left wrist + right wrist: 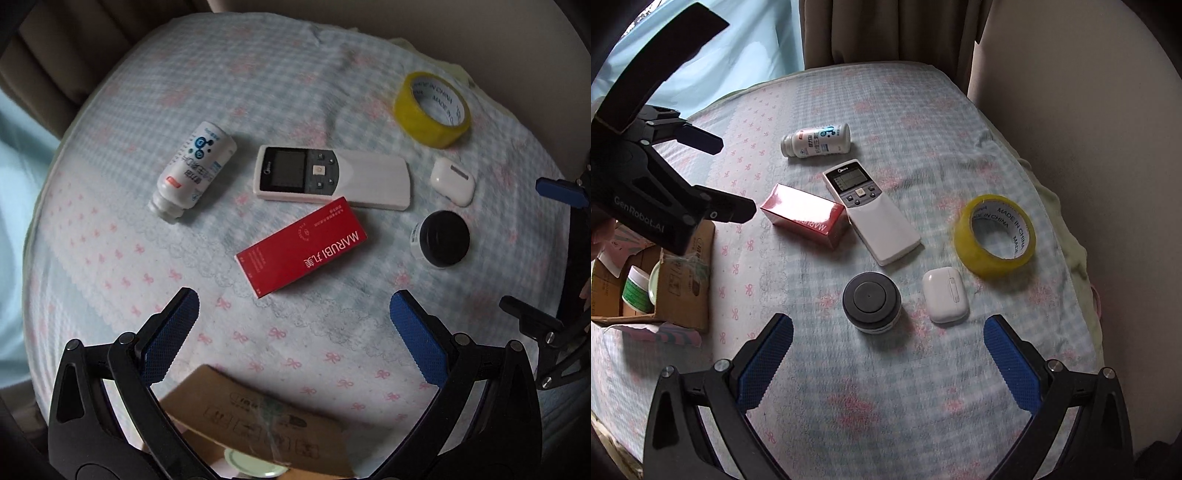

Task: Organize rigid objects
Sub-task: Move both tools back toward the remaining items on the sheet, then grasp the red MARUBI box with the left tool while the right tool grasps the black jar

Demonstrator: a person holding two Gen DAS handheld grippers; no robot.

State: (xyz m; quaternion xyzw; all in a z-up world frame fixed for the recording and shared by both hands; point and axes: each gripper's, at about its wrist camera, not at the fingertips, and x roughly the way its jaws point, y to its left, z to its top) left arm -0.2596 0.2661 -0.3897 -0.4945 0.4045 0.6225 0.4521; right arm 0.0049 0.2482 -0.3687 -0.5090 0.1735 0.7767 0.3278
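Grippers, left point(293, 319) and right point(888, 343), were held spread and empty above a checked cloth surface point(923, 110) where a red cardboard box point(301, 246) and black-lidded jar point(871, 302) lay, apparently awaiting the open brown carton point(681, 288).

I see a bed point(923, 122) in a checked, bow-printed cover. On it lie a bottle point(815, 140), remote point(871, 212), red box point(805, 216), tape roll point(994, 235), earbud case point(945, 294), black-lidded jar point(871, 302), and, apparently, an open cardboard box point(683, 280).
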